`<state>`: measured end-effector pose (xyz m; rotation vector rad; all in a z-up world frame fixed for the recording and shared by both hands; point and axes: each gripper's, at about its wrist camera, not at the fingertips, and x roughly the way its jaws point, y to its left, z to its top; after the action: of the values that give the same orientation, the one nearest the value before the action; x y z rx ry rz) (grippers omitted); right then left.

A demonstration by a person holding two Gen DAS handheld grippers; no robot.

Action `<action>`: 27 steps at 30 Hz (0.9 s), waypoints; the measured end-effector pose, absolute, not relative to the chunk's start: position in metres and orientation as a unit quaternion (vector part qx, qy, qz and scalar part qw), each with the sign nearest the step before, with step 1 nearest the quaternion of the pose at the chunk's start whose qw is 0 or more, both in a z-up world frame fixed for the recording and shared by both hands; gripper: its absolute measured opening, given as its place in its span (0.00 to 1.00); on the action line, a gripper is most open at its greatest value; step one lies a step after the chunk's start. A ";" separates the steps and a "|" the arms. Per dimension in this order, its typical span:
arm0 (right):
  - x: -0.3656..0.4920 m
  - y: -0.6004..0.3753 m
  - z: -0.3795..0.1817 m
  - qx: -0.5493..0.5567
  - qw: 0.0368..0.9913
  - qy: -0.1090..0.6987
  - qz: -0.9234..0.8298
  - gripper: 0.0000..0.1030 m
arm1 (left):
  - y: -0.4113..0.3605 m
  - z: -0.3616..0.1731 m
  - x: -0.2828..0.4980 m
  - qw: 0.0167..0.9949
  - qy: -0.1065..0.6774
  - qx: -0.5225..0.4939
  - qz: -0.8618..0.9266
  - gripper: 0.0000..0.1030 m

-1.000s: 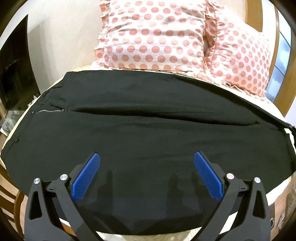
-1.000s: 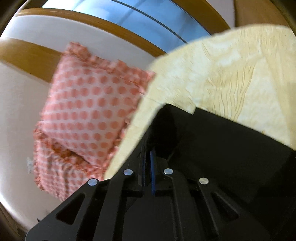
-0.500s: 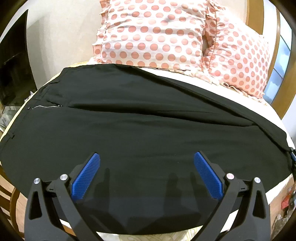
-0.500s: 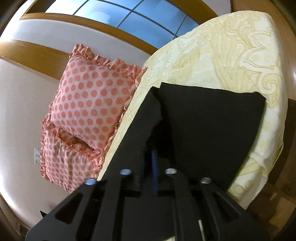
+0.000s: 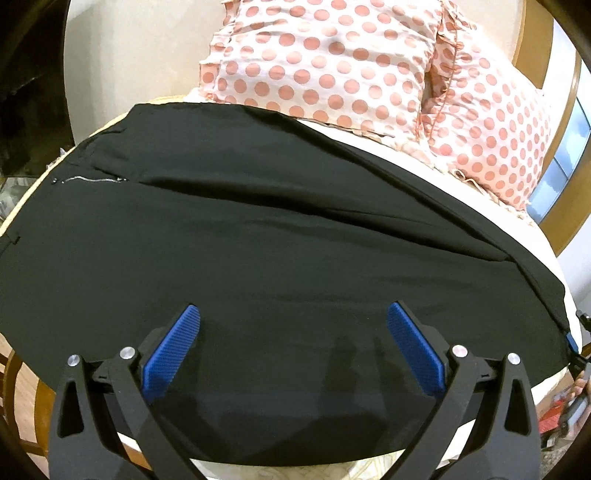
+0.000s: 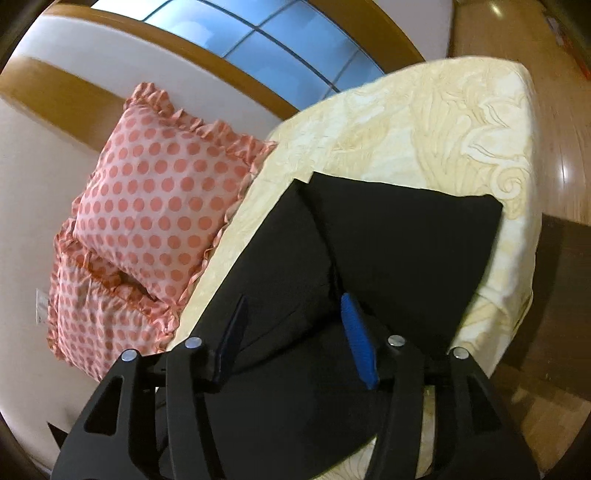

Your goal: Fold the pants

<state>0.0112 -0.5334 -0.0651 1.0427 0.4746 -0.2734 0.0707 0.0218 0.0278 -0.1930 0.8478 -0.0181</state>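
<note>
Black pants point(image 5: 280, 236) lie spread flat across the bed, waistband and zip point(image 5: 92, 180) at the left, legs running off to the right. My left gripper point(image 5: 293, 306) hovers just over the near leg, open wide, with nothing between its blue pads point(image 5: 173, 350). In the right wrist view the leg ends point(image 6: 406, 229) lie flat on the cream bedcover point(image 6: 424, 122). My right gripper point(image 6: 293, 298) stands over them and its jaws are opening. The cloth lies below the gap and the pads do not press on it.
Two pink polka-dot pillows point(image 5: 332, 55) point(image 6: 159, 192) lean against the wall behind the pants. A wood-framed window point(image 6: 277, 48) is beyond the bed. The bed's edge point(image 6: 524, 258) drops to a wooden floor point(image 6: 517, 29). Dark furniture point(image 5: 22, 92) stands at the far left.
The right gripper was shut on the pants' leg end and has opened, and the leg ends now lie flat on the bedcover. The left gripper stayed open over the pants.
</note>
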 end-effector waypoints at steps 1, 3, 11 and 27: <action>0.014 -0.531 -0.066 0.492 0.834 0.219 -0.122 0.53 | 0.022 0.027 0.071 0.905 0.414 -0.096 -0.009 0.98; 0.016 -0.529 -0.067 0.494 0.837 0.211 -0.106 0.53 | 0.020 0.027 0.071 0.904 0.417 -0.094 -0.009 0.98; 0.008 -0.522 -0.075 0.505 0.824 0.223 -0.125 0.27 | 0.027 0.030 0.068 0.912 0.400 -0.096 -0.003 0.98; 0.039 -0.515 -0.079 0.531 0.815 0.212 -0.093 0.27 | 0.024 0.030 0.067 0.919 0.382 -0.098 -0.006 0.98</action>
<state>0.0389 -0.5146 -0.0789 1.1330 0.4523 -0.1980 0.0670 0.0237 0.0300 -0.2009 0.7844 -0.0129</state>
